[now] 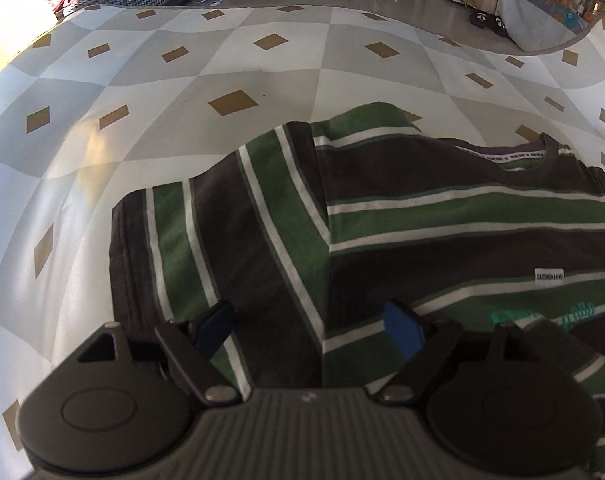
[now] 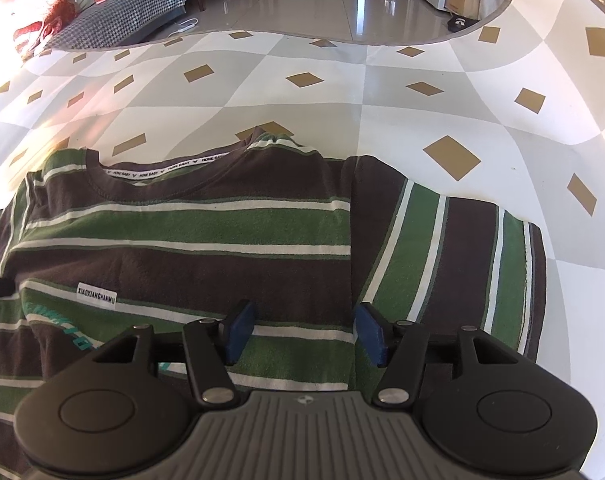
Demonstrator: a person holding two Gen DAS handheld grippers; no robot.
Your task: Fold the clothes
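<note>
Spread left gripper [image 1: 310, 332] and right gripper [image 2: 304, 332] over flat striped shirt [image 2: 182, 232]; sleeves at nine and three; pinch seams evenly.

The T-shirt [image 2: 190, 236] carries brown, green and white stripes; the mat [image 2: 342, 92] beneath shows grey-and-white checks with tan diamonds; tongs' pads [image 2: 238, 334] are blue.
</note>
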